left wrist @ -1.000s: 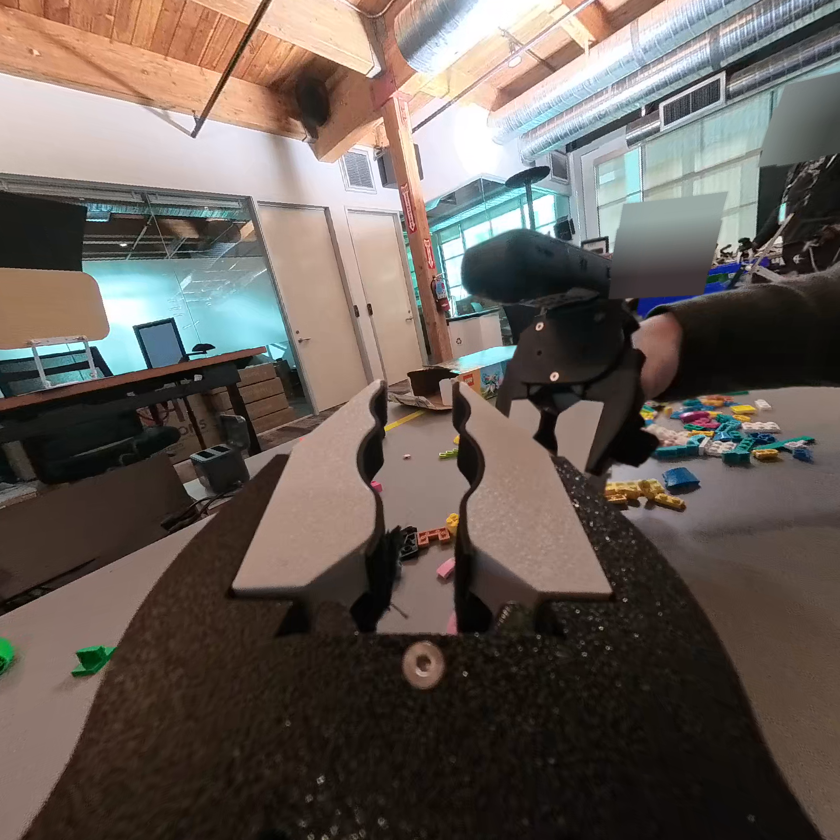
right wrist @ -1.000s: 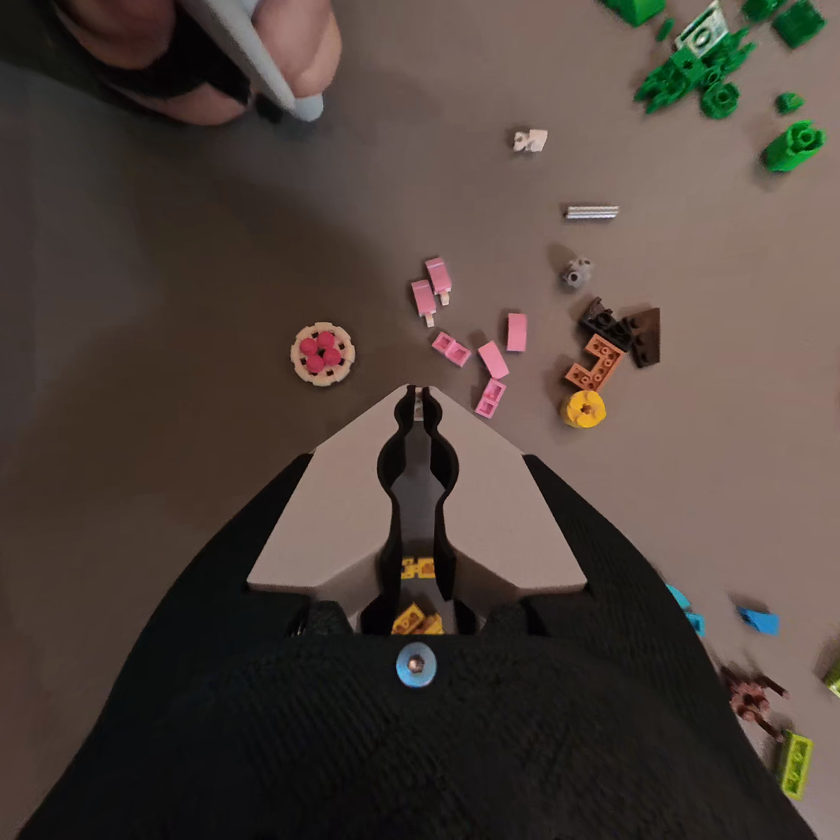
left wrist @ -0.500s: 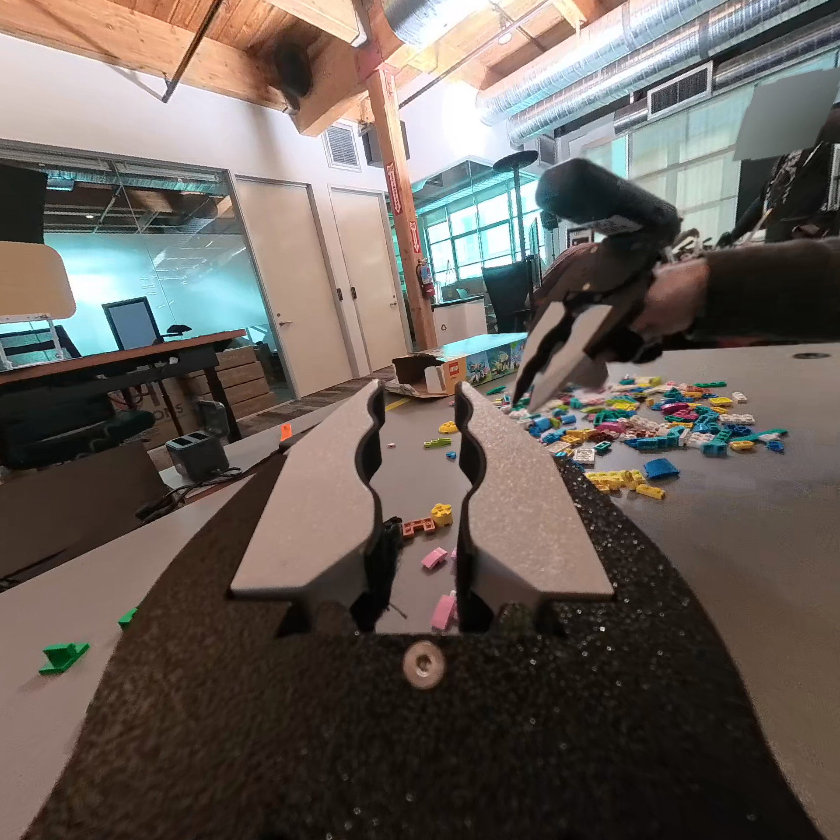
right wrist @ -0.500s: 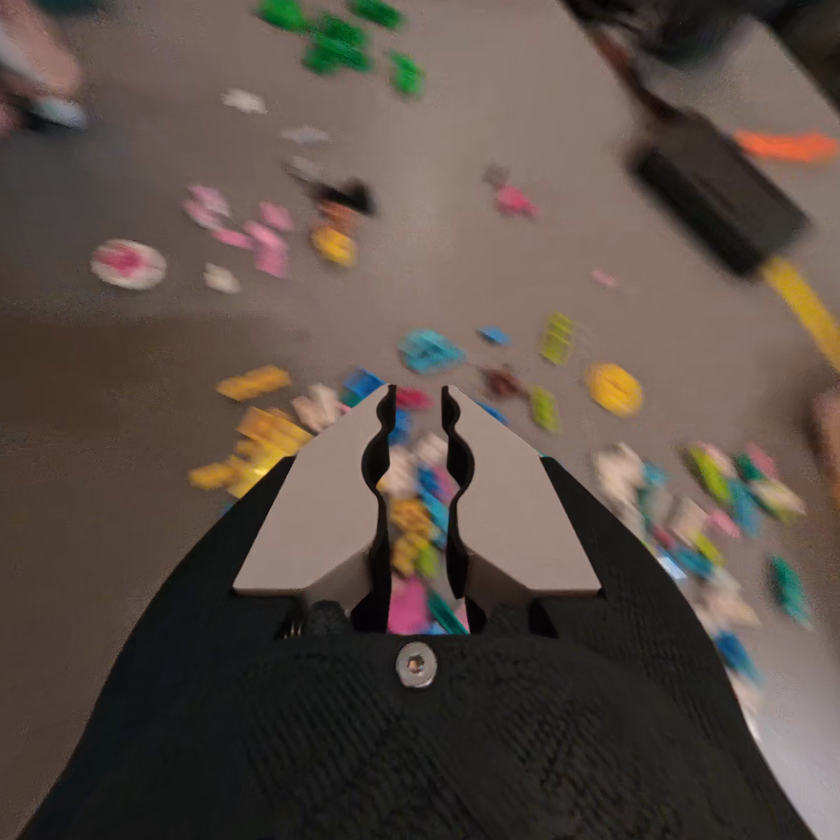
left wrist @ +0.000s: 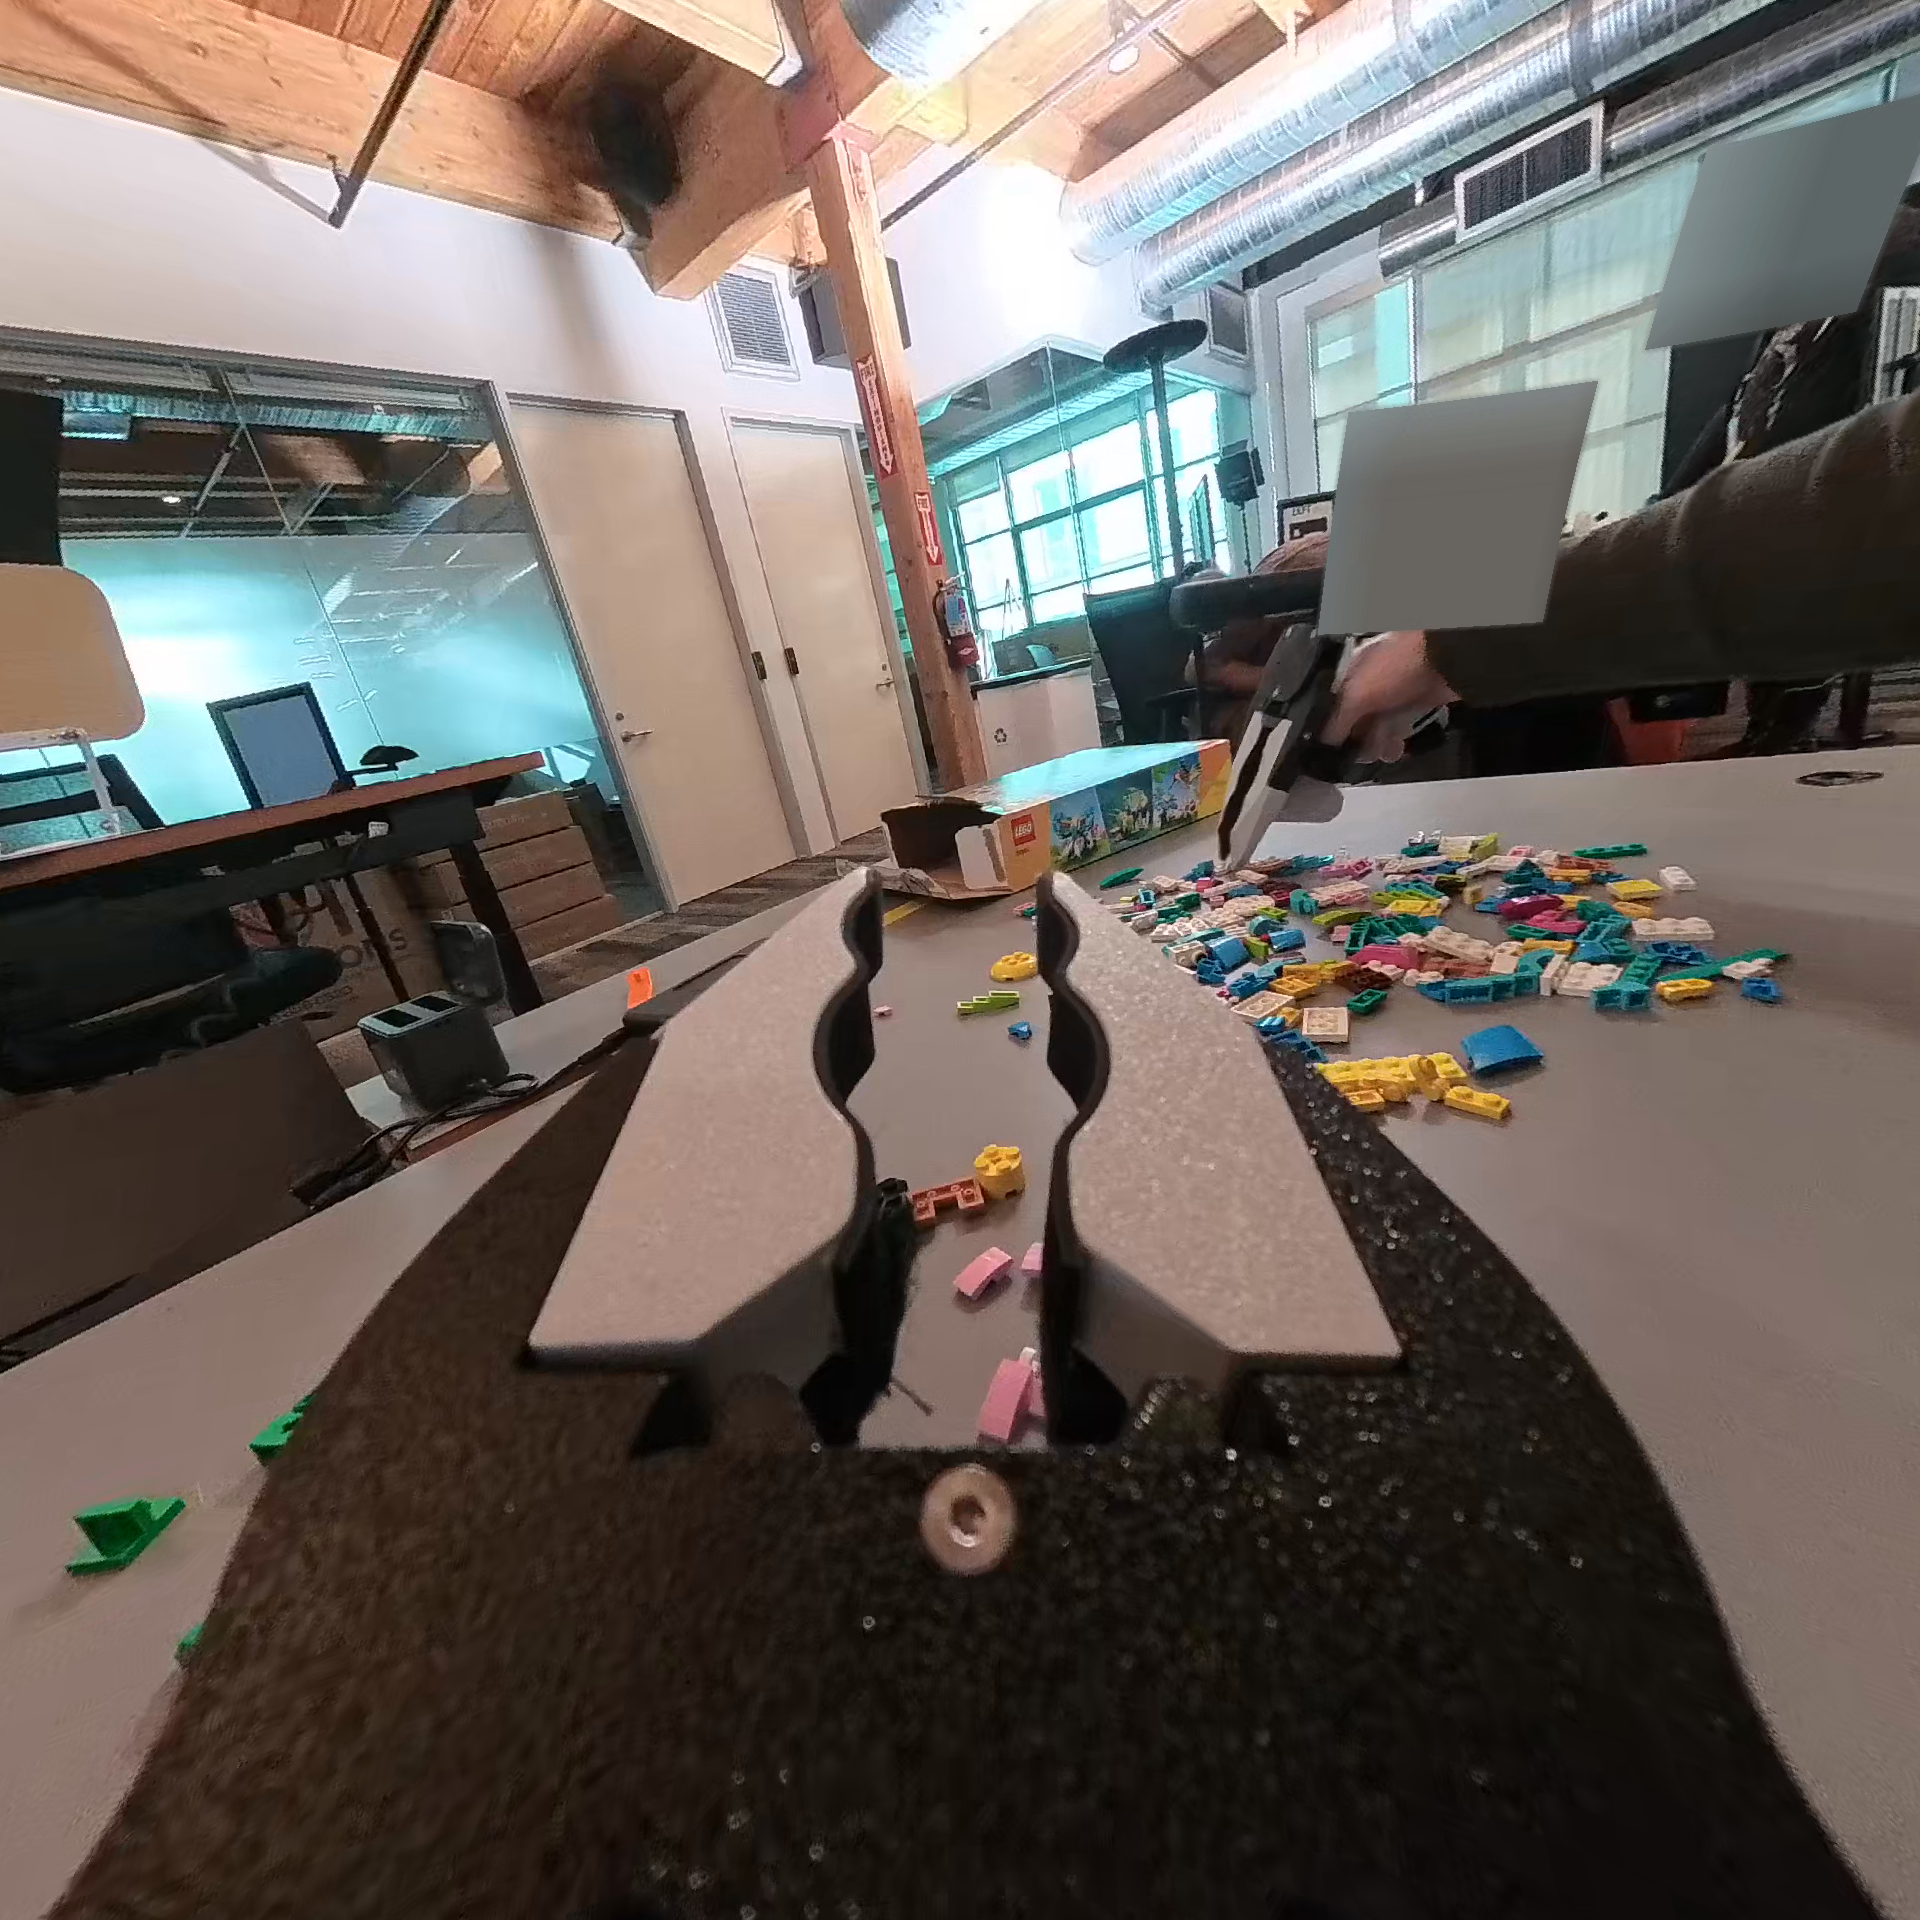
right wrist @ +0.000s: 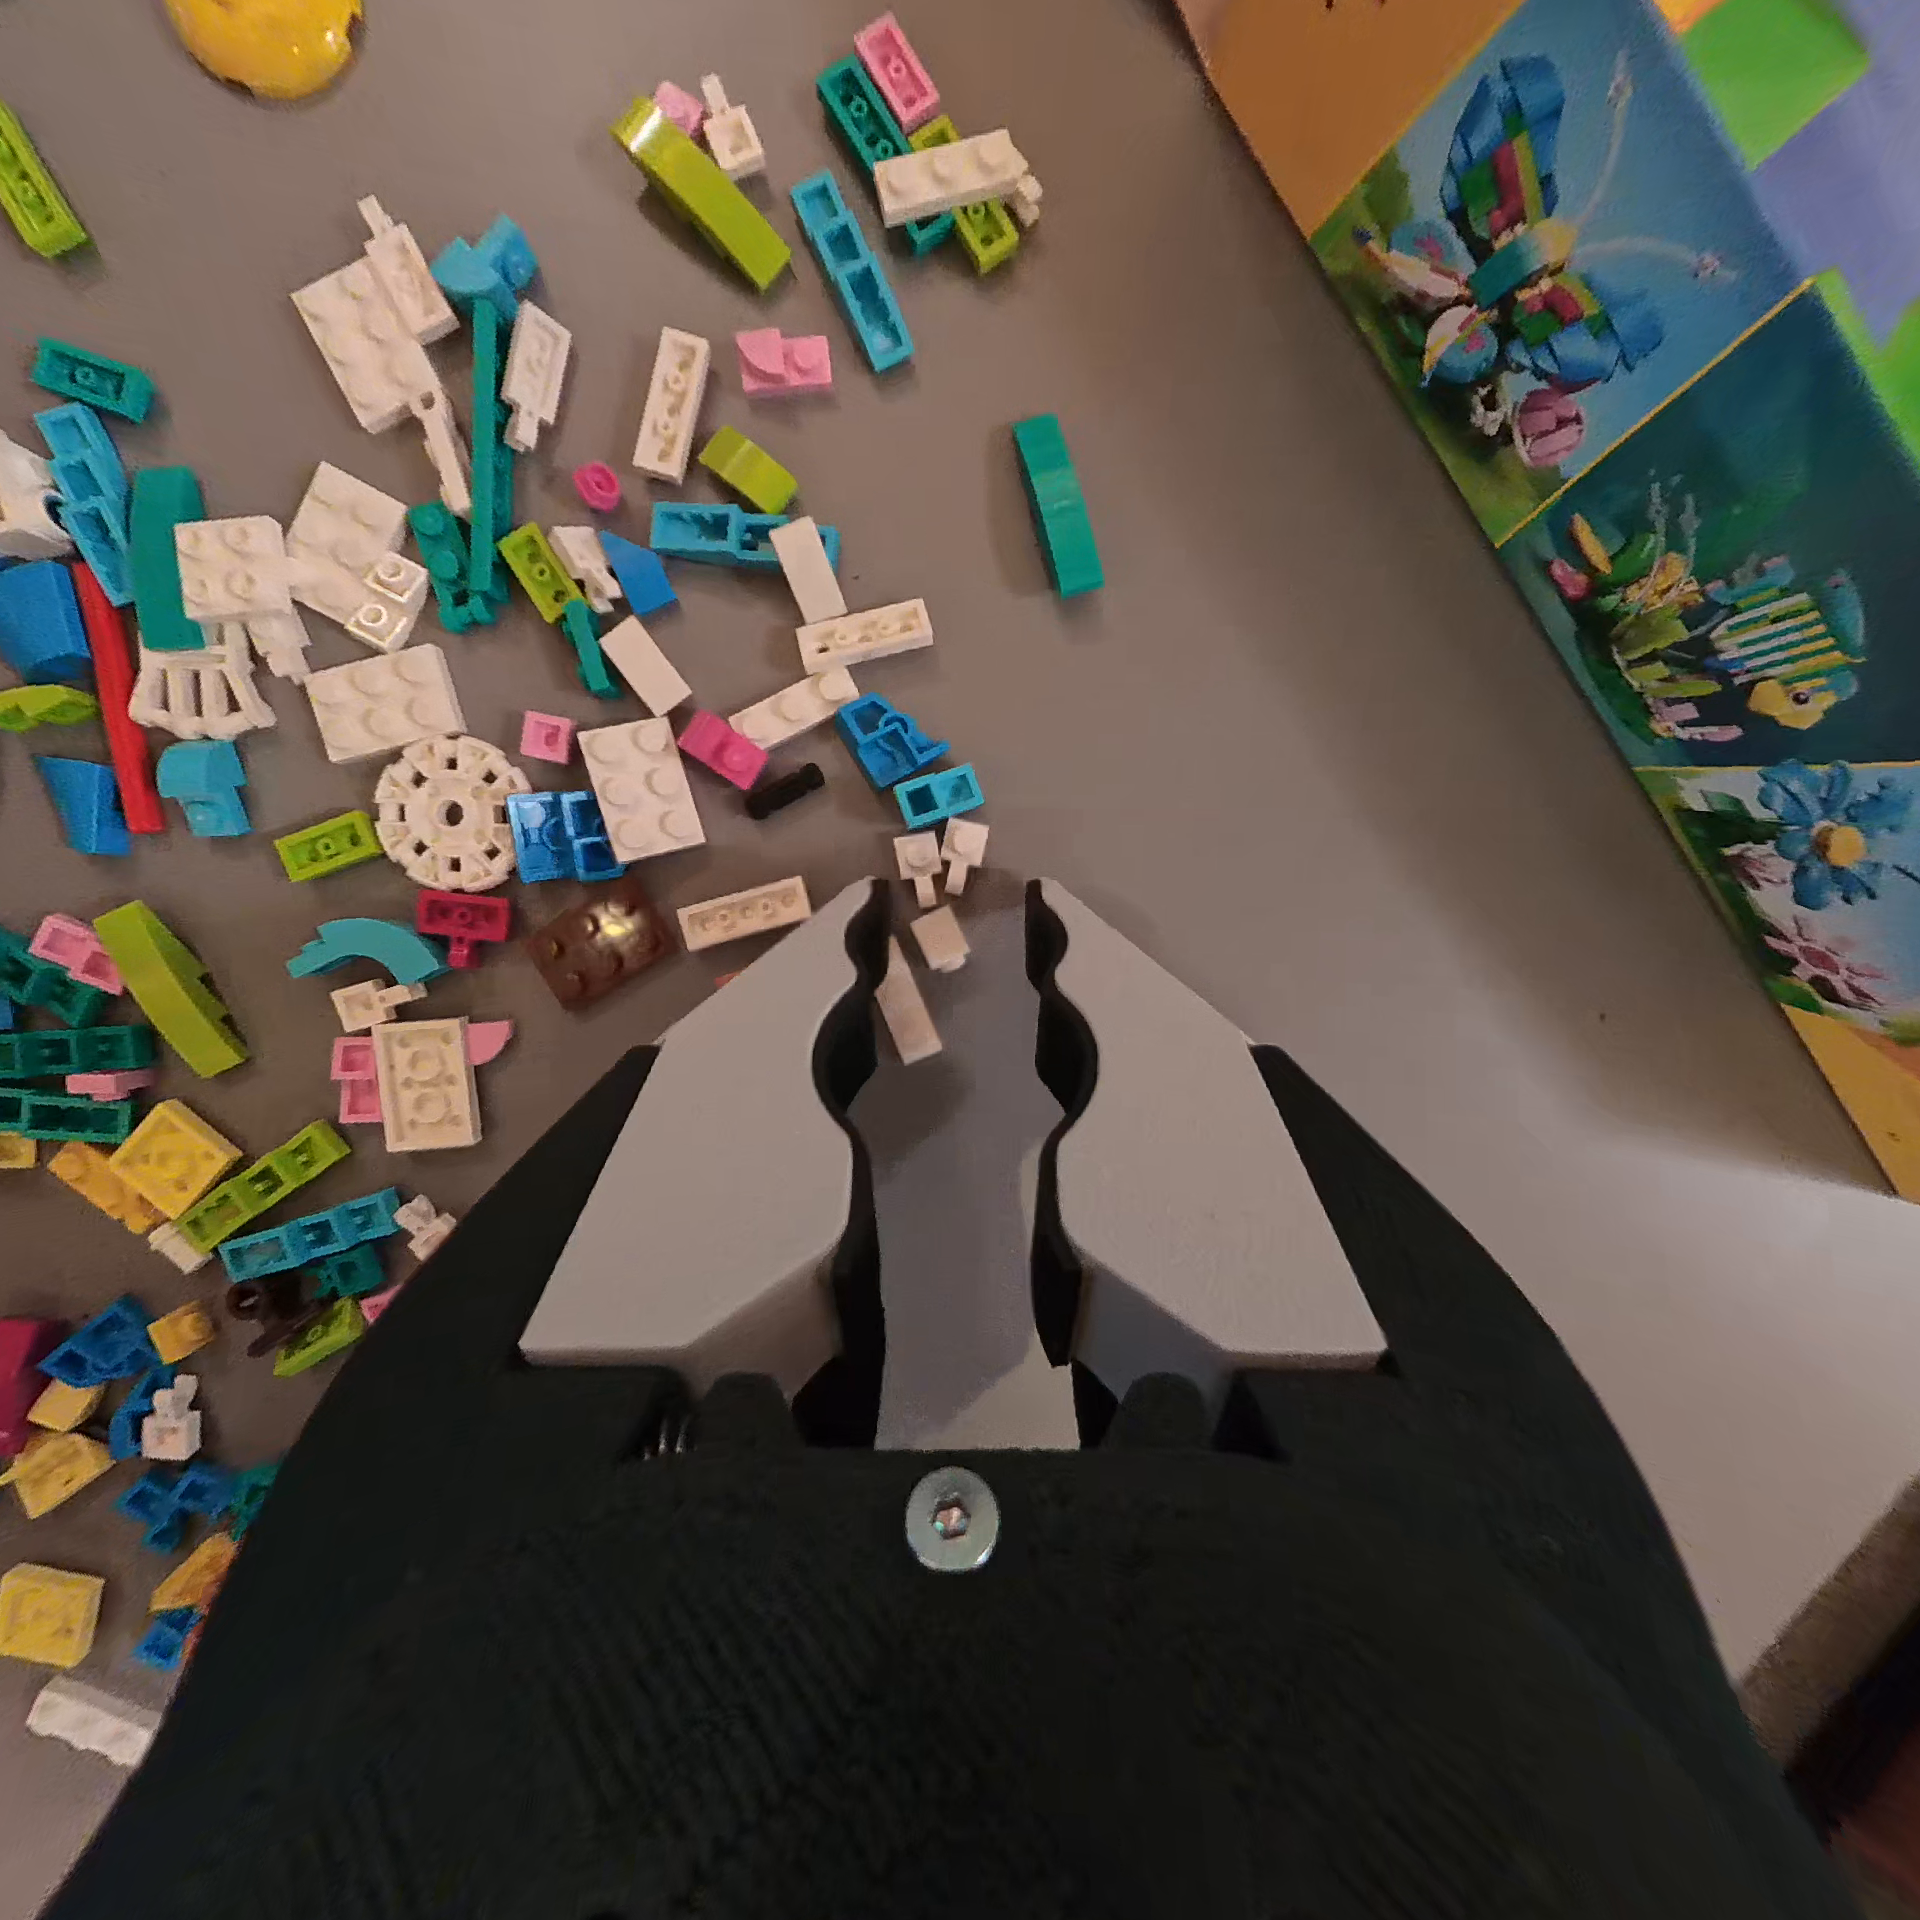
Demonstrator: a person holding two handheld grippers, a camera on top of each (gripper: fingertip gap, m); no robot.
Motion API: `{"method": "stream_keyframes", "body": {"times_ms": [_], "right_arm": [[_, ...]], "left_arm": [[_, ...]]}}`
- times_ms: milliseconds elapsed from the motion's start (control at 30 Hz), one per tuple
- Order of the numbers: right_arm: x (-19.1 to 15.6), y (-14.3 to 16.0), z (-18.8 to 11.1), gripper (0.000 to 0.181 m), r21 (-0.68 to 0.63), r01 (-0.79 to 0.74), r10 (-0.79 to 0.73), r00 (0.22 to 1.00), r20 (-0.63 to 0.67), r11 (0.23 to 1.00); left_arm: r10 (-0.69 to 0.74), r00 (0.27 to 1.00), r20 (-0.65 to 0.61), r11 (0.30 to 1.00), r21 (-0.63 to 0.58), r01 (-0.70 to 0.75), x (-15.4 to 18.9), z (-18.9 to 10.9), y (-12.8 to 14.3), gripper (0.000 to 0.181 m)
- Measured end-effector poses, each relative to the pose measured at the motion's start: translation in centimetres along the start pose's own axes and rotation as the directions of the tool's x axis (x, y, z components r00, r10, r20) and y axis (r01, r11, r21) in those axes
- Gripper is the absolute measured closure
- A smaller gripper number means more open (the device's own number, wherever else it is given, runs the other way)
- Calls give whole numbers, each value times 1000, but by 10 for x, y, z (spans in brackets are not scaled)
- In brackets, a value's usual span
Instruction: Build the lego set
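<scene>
right gripper (right wrist: 951,894): fingers spread, empty, above small white pieces (right wrist: 940,940)
left gripper (left wrist: 951,914): fingers spread, idle
tip: descend straight, isolate one piece, pile (right wrist: 416,623) at 10 o'clock

Daylight from the tall glass windows (left wrist: 1496,343) floods the left wrist view, bending straight lines at its edges. The right wrist view is dimmer, sharp, with glare on a glossy brown plate (right wrist: 601,940).

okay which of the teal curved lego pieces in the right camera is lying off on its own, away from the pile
The teal curved piece lying alone on bare table between the pile and the set's box. The other teal curved pieces sit inside the clutter, touching neighbouring bricks.
</scene>
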State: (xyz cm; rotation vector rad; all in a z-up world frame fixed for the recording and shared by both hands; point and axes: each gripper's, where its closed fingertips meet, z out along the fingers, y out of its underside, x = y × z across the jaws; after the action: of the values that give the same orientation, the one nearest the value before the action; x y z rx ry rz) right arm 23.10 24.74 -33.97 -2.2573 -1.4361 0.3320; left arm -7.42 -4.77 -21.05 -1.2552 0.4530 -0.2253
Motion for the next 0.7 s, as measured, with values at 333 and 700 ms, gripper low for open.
{"method": "stream_keyframes", "body": {"times_ms": [333,700], "right_arm": [[3,-3,2,162,28,23,-24,999,41,999],[-3,-7,4,167,64,76,-78,996,42,995]], "left_arm": [[4,1000,-12,1000,-5,-4,2,1,1,155],[4,1000,-21,1000,-10,-4,3,1,2,155]]}}
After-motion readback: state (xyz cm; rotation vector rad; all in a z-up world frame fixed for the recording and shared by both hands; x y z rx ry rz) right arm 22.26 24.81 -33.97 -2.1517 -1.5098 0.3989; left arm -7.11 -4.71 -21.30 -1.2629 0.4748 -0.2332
